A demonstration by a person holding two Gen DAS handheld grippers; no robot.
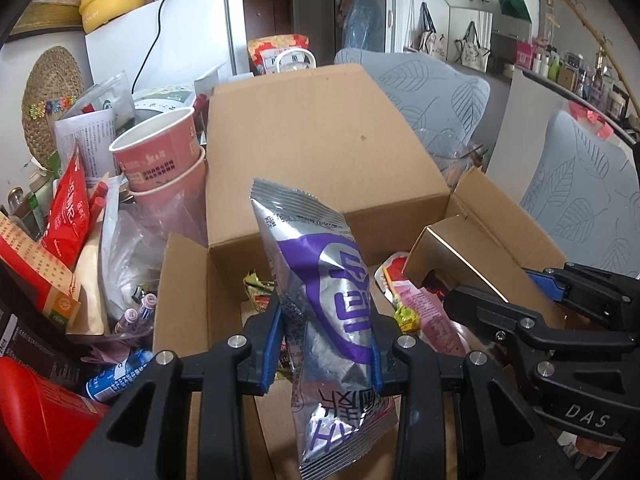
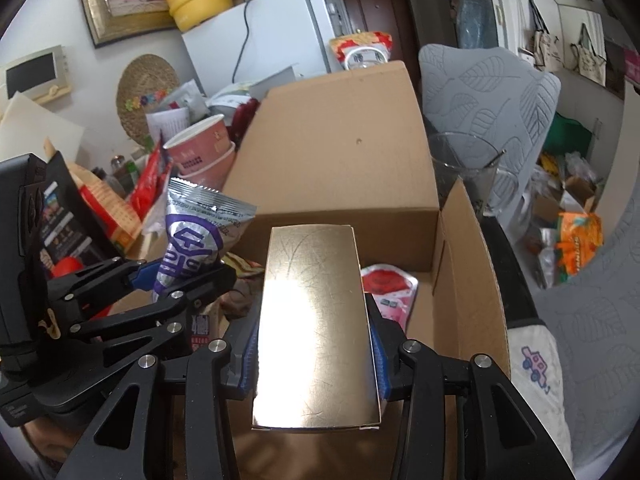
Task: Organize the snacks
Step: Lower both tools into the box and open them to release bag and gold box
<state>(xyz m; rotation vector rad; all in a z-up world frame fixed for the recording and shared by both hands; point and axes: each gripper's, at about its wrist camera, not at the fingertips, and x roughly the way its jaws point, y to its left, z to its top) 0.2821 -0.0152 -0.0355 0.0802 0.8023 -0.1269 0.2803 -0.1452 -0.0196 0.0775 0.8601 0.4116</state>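
Left gripper (image 1: 326, 346) pinches silver-purple snack packet (image 1: 324, 312); right gripper (image 2: 314, 356) clamps gold box (image 2: 316, 320). Both held above open cardboard box (image 2: 464, 264), several snacks inside. Judged midway: desk clutter unsorted.

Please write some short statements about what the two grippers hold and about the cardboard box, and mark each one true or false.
1. The left gripper is shut on a silver and purple snack bag. True.
2. The right gripper is open and holds nothing. False: it is shut on a gold box.
3. The cardboard box has its flaps open. True.
4. The cardboard box holds nothing. False: a pink packet lies inside.
5. Two pink paper cups are stacked left of the box. True.
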